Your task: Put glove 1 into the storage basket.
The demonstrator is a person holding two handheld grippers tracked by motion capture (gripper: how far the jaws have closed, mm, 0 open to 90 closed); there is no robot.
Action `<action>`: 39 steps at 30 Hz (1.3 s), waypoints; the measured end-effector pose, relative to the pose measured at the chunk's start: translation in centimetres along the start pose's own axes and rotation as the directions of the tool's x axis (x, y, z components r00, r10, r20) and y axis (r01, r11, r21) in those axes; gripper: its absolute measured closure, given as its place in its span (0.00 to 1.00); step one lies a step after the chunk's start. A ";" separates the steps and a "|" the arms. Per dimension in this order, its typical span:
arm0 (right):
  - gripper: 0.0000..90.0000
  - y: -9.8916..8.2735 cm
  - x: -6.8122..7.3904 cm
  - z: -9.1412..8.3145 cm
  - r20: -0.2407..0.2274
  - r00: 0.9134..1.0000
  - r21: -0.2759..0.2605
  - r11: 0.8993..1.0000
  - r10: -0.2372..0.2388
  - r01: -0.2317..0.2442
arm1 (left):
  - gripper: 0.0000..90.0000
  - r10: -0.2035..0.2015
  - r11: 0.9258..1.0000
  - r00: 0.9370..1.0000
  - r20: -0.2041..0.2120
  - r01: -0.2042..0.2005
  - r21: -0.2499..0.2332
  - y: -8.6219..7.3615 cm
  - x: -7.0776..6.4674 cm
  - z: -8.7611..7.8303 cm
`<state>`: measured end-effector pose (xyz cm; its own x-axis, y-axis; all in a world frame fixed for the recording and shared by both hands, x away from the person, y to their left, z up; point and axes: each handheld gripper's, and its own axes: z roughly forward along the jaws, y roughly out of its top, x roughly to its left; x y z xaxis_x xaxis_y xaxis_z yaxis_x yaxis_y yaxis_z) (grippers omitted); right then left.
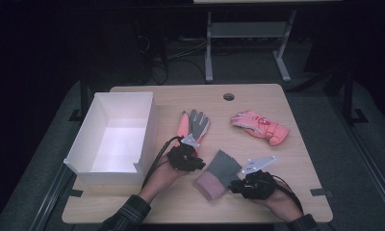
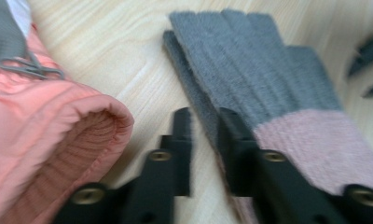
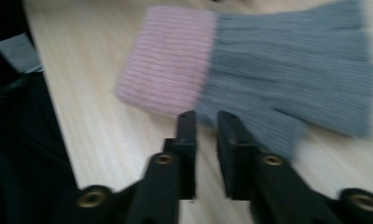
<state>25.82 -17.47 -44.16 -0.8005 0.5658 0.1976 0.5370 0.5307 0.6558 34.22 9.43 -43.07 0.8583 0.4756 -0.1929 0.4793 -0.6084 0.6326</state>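
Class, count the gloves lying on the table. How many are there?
3: a grey knit glove between the grippers, a pink-and-grey glove mid-table, and a pink glove far right. The box's inside shows none.

**Dim room, bright tabletop, soft close-ups**

The high view is dark and grainy: the far floor falls to near black, while the white box (image 1: 114, 137) glows under overhead light. Both gripper views are brightly lit but smeared with motion blur; the knit glove (image 3: 287, 65) loses sharpness toward its right edge.

Left gripper (image 1: 190, 144) and right gripper (image 1: 238, 180) low over table, jaws of both slightly parted, nothing clamped.
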 end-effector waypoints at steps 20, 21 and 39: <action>0.15 -2.1 -3.4 -1.6 0.169 0.976 -0.063 0.990 0.139 -0.130 | 0.14 0.071 0.996 0.997 -0.025 -0.069 0.064 1.7 -4.2 4.2; 0.14 -2.2 -3.5 -1.6 0.171 0.976 -0.059 0.990 0.135 -0.126 | 0.14 0.063 0.996 0.998 -0.023 -0.062 0.066 1.7 -4.2 4.4; 0.12 -2.2 -4.0 -1.7 0.196 0.970 -0.088 0.987 0.146 -0.131 | 0.30 0.073 0.993 0.996 0.049 -0.077 0.087 0.9 -3.9 5.3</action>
<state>27.38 -21.98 -45.20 -0.6456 0.7498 0.1445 0.6117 0.3945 0.6857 32.30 3.70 -45.71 0.8987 0.3988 -0.1827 0.4262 -0.6957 0.5782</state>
